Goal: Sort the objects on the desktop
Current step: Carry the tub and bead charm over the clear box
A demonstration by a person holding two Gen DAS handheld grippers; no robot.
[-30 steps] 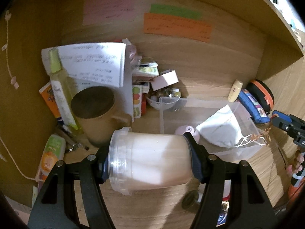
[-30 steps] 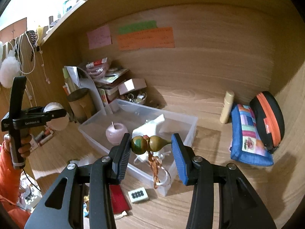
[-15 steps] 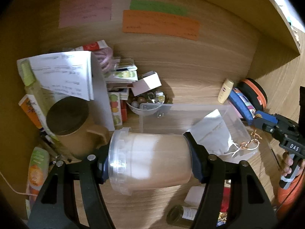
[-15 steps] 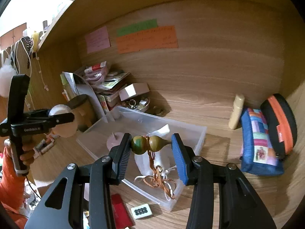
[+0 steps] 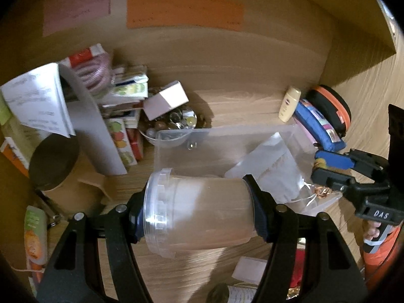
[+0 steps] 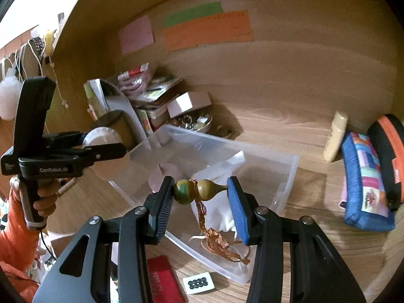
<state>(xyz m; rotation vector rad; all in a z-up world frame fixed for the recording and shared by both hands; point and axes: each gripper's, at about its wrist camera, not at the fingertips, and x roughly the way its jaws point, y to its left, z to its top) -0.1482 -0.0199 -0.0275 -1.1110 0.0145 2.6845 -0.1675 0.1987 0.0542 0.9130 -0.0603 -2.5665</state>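
Observation:
My left gripper (image 5: 198,212) is shut on a clear plastic jar (image 5: 199,209) with a ribbed lid, held sideways over the desk just in front of the clear storage bin (image 5: 227,136). My right gripper (image 6: 200,193) is shut on a small green-brown gourd charm (image 6: 199,190) whose orange tassel (image 6: 217,237) hangs down over the bin's (image 6: 285,176) near edge. Inside the bin lie a white pouch (image 5: 272,166) and a pink round object (image 6: 166,174). The left gripper with the jar (image 6: 101,136) shows at the left of the right wrist view; the right gripper (image 5: 330,166) shows at the right of the left wrist view.
A brown cup (image 5: 53,166), papers, books and a bowl of trinkets (image 5: 171,126) crowd the back left. A cream bottle (image 6: 335,136), blue pouch (image 6: 363,181) and black-orange case (image 6: 388,156) stand at the right. A red card (image 6: 161,277) and mahjong tile (image 6: 198,281) lie in front of the bin.
Both grippers have moved closer to the bin with their loads still held. The gourd's tassel now hangs over the bin's near edge.

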